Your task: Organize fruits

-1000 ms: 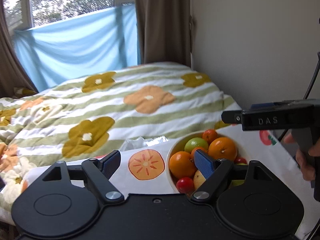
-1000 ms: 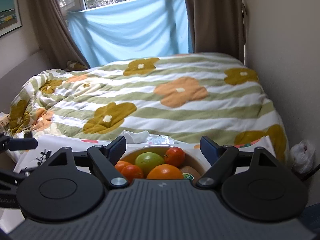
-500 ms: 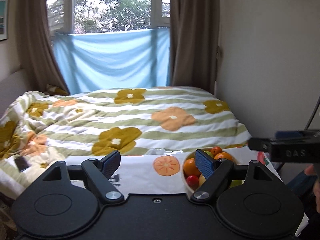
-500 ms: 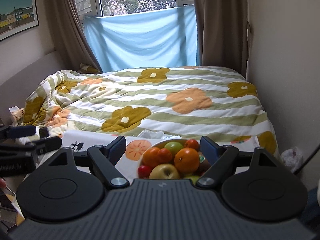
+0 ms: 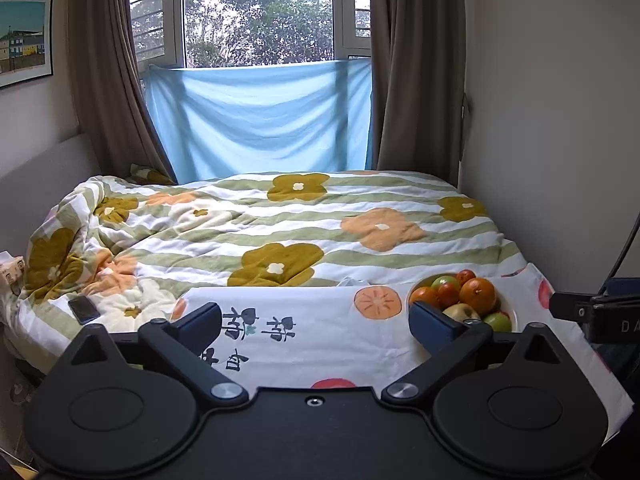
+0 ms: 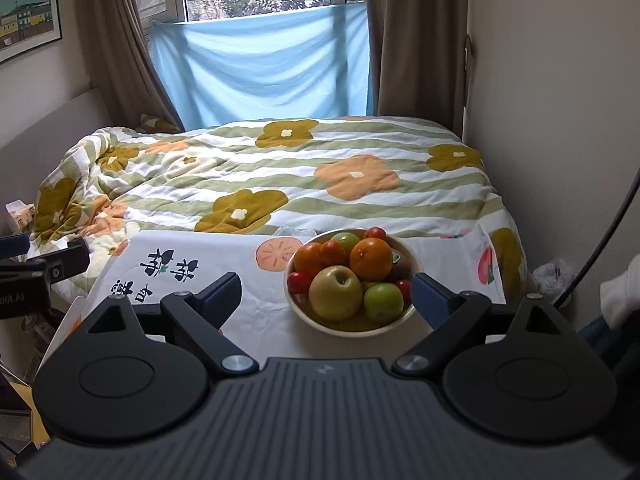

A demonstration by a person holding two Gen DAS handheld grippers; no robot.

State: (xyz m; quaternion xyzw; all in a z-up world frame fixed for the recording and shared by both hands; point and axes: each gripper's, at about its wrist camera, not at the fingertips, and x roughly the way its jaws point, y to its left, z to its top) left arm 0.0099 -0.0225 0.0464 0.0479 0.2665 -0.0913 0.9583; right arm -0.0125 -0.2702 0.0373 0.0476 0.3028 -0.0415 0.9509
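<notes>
A cream bowl [image 6: 308, 316] heaped with fruit stands on a table with a white printed cloth [image 6: 256, 312]. In it lie a yellow apple [image 6: 335, 292], a green apple [image 6: 383, 302], a large orange [image 6: 371, 259], small oranges and red fruits. My right gripper [image 6: 325, 294] is open and empty, held back from the bowl, which shows between its fingers. My left gripper [image 5: 314, 322] is open and empty over the cloth [image 5: 320, 340], left of the bowl [image 5: 508, 308]. The right gripper's body [image 5: 600, 312] shows at the left wrist view's right edge.
A bed with a flowered striped quilt [image 6: 300, 172] lies beyond the table, with a phone [image 5: 83, 309] on its left side. A wall [image 6: 560, 120] runs along the right. A window with brown curtains and a blue sheet [image 6: 260, 68] is behind. The left gripper's body [image 6: 36, 276] is at left.
Both grippers have pulled back and up from the bowl. The bowl now looks smaller and whole, and more of the table and bed is in view. Both stay open.
</notes>
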